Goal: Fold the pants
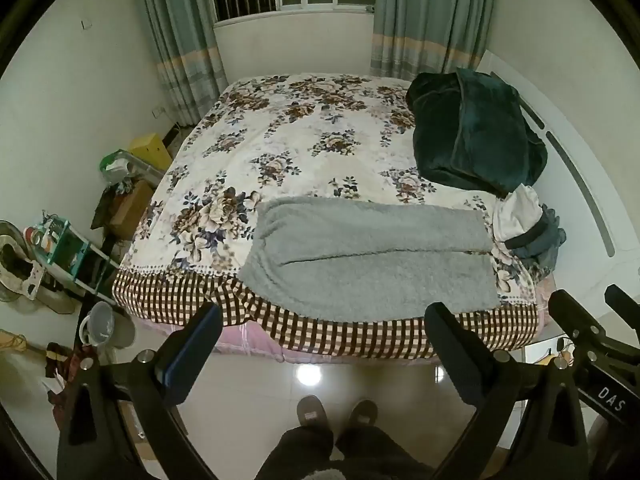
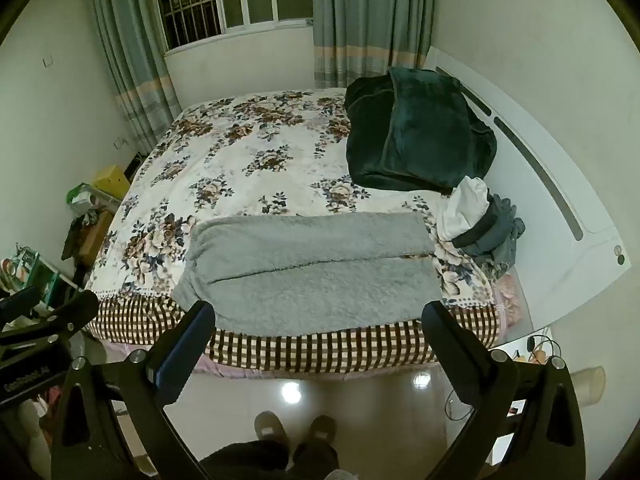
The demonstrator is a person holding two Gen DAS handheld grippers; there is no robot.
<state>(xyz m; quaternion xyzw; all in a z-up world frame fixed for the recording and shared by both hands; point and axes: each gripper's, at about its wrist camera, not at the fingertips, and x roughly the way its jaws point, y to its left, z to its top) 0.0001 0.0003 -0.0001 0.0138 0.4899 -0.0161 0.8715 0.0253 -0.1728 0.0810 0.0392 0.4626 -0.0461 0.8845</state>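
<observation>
Grey fleece pants [image 1: 368, 260] lie flat across the near edge of the bed, waist to the left and both legs side by side pointing right; they also show in the right wrist view [image 2: 312, 272]. My left gripper [image 1: 324, 316] is open and empty, held above the floor just short of the bed's edge. My right gripper [image 2: 320, 314] is open and empty at the same height, also short of the pants. Part of the right gripper [image 1: 592, 336] shows at the right of the left wrist view.
The bed has a floral cover [image 1: 288, 136] with a checked border [image 1: 360, 340]. A dark green blanket [image 1: 472, 132] and a white and grey clothes heap [image 1: 528, 224] lie at its right. Cluttered shelves [image 1: 60, 248] stand left. My slippered feet [image 1: 336, 412] stand on the tiled floor.
</observation>
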